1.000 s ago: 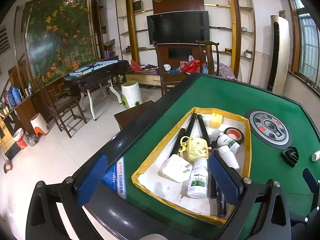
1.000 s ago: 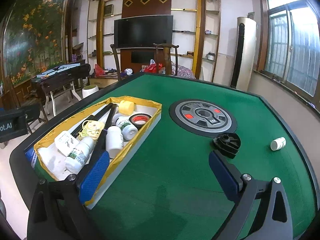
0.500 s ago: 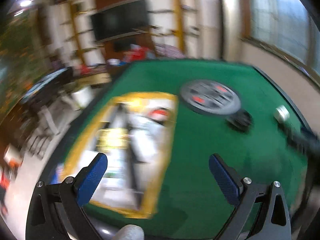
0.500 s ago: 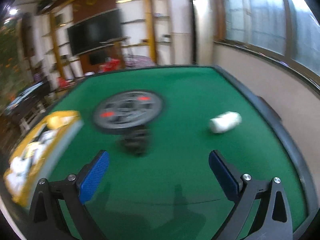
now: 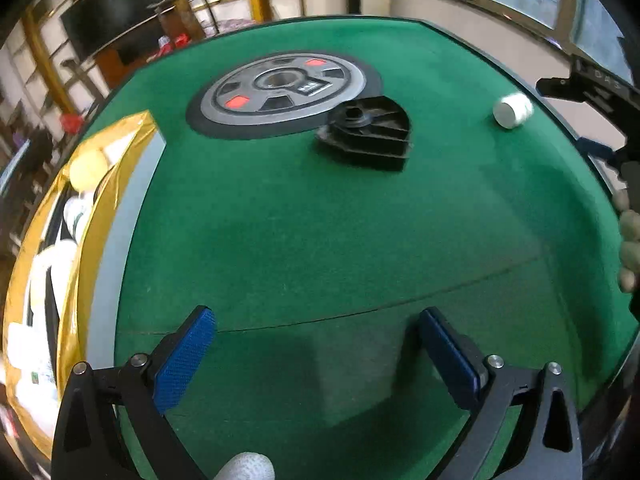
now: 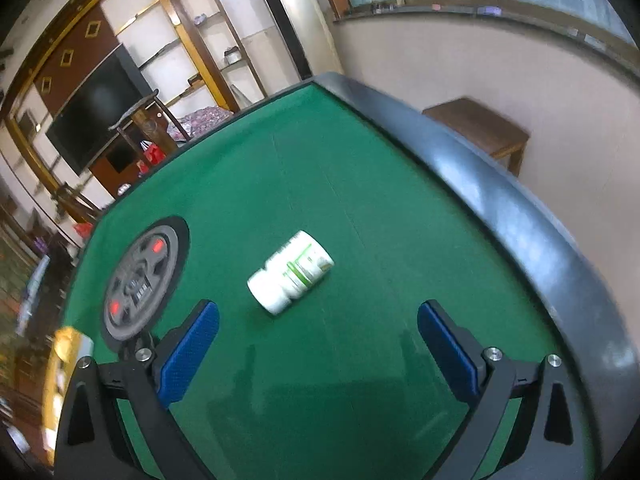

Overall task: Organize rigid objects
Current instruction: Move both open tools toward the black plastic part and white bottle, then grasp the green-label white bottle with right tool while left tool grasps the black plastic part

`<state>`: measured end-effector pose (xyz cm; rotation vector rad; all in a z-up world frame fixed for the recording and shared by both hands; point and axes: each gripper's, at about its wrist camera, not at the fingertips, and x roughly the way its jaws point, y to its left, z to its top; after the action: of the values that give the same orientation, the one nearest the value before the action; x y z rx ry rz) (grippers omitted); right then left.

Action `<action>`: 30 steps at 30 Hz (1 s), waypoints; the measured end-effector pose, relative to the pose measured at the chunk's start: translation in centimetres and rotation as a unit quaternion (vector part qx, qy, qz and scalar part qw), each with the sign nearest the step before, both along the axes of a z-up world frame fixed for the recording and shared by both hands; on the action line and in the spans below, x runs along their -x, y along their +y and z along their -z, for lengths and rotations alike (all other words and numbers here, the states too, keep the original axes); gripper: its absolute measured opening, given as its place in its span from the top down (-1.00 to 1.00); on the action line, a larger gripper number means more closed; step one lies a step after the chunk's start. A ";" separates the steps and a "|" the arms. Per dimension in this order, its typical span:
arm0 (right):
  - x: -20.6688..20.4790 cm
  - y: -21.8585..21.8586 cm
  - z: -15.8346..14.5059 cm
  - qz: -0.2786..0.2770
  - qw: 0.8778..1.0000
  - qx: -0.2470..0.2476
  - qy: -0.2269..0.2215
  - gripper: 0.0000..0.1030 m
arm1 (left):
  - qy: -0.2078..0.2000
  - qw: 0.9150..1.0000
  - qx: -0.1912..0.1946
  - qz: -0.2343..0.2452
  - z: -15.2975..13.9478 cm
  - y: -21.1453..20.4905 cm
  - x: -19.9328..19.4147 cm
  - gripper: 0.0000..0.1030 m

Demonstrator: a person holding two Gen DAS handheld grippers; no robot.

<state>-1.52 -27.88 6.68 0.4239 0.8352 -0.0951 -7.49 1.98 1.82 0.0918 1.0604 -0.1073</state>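
Observation:
A white bottle (image 6: 291, 272) with a green label lies on its side on the green felt, just ahead of my open, empty right gripper (image 6: 318, 344). It also shows in the left wrist view (image 5: 512, 110) at the far right, beside the right gripper's black body (image 5: 592, 92). A black plastic part (image 5: 370, 132) lies on the felt well ahead of my open, empty left gripper (image 5: 316, 348). The yellow-rimmed tray (image 5: 100, 216) holding white bottles and other items sits at the left.
A round grey console (image 5: 280, 88) is set in the table's centre; it also shows in the right wrist view (image 6: 140, 280). The table's black padded edge (image 6: 520, 216) runs along the right, with a wooden stool (image 6: 480, 128) beyond it.
Both grippers have swung right, away from the tray. The left now faces the black part; the right has closed in on the white bottle.

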 end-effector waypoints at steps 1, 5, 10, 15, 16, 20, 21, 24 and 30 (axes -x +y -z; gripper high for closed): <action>-0.9 0.1 0.3 0.003 1.000 -0.007 0.007 -0.93 | 0.002 1.000 0.007 -0.001 0.2 0.0 0.0 -0.99; -3.7 1.0 1.1 0.007 0.999 -0.019 0.029 -0.83 | -0.017 1.000 0.025 -0.007 0.5 0.5 0.6 -0.99; -5.4 2.9 1.4 0.006 0.999 0.025 0.041 -0.58 | -0.031 0.999 0.026 -0.020 0.8 0.8 1.6 -0.99; -6.3 3.1 2.5 0.012 0.997 0.045 0.055 0.11 | -0.030 0.999 0.023 -0.014 0.7 0.8 2.4 -0.99; -6.3 2.9 2.6 0.006 0.998 0.039 0.052 0.12 | -0.021 0.999 0.025 0.013 0.6 0.7 2.4 -0.99; -5.6 2.0 2.8 -0.001 0.999 0.022 0.037 0.12 | -0.024 0.998 0.050 0.043 -0.5 1.5 1.4 -0.59; -5.4 1.8 2.8 -0.004 0.999 0.020 0.034 0.12 | -0.025 0.997 0.058 0.037 -0.9 1.8 0.7 -0.61; -5.1 1.6 2.8 -0.010 0.999 0.016 0.029 0.12 | -0.029 0.996 0.082 0.025 -1.9 1.8 -2.5 -0.72; -5.4 1.4 3.0 -0.020 0.999 0.017 0.026 0.12 | -0.067 0.994 0.077 0.036 -2.1 -1.5 -8.4 -0.83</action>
<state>3.87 -26.51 3.68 0.3740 0.8916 -0.0835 0.87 0.51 3.94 -0.0027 0.9108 -0.2458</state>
